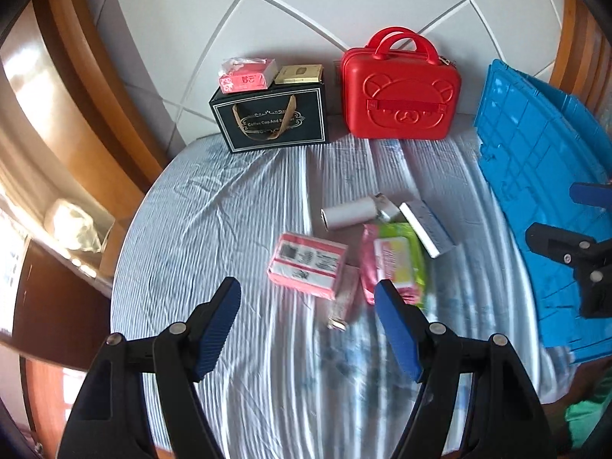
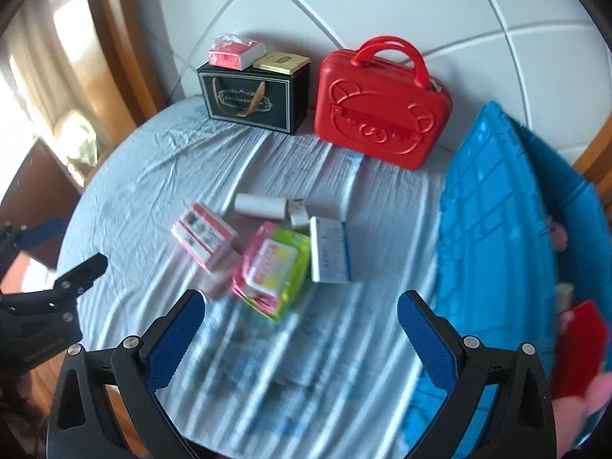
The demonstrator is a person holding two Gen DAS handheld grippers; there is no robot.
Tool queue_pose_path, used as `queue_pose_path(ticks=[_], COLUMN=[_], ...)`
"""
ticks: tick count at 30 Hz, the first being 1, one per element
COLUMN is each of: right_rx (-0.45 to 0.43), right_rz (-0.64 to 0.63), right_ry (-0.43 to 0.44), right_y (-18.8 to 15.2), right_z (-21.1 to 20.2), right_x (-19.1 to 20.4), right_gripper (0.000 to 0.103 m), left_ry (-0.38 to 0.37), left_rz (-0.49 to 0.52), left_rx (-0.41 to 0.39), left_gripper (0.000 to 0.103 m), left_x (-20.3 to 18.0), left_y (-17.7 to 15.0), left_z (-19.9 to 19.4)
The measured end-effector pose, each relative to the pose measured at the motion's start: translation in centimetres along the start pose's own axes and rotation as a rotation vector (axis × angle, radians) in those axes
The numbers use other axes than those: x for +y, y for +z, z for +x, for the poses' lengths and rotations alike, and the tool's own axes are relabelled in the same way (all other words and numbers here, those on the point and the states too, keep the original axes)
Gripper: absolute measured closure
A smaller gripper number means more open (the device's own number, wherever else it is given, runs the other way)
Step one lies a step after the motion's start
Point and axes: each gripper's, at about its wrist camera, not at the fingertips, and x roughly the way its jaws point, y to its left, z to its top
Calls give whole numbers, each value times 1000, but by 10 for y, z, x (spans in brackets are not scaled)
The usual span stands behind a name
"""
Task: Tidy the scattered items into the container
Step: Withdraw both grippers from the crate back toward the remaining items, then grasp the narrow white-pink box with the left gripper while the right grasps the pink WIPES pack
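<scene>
Both empty, jaws apart: left hand-held gripper [image 1: 308, 323], right hand-held gripper [image 2: 300, 334] | pink box [image 1: 308, 264], wipes pack [image 2: 273, 267] just ahead on bed [image 2: 153, 160] | blue crate [image 2: 493, 237] to right | straddle one item squarely before closing.

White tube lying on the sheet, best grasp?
Pinch the white tube mid-body across its round width, from above. It lies flat with bare sheet along both long sides; a small box crowds its right end. The left gripper is open.
</scene>
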Motion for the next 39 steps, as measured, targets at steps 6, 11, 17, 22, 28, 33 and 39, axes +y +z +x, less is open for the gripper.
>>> queue_pose_path(ticks=[6,11,17,22,28,33,39], right_rx=[24,73,98,111,140,163,150], right_rz=[101,179,295,331,343,324,289], right_ry=[8,37,81,74,78,69,4], right_y=[-23,-47,-71,-77,-75,-69,-64], right_z=[64,130,185,214,248,270,285], right_x=[10,14,10,8,16,24,28], right_gripper=[1,1,1,1,1,0,1], left_ry=[-38,-52,-61,-84,-100,-106,-99], left_rz=[-27,-72,-61,-34,-53,-63,-72], left_rx=[-8,11,21,51,81,115,94], left_gripper=[31,31,31,31,31,31,31], left_x=[17,18,-2,-23,-33,-38,-42], left_y=[-31,-58,-83,-96,-95,-94,-88], left_z=[67,125,178,213,239,256,263])
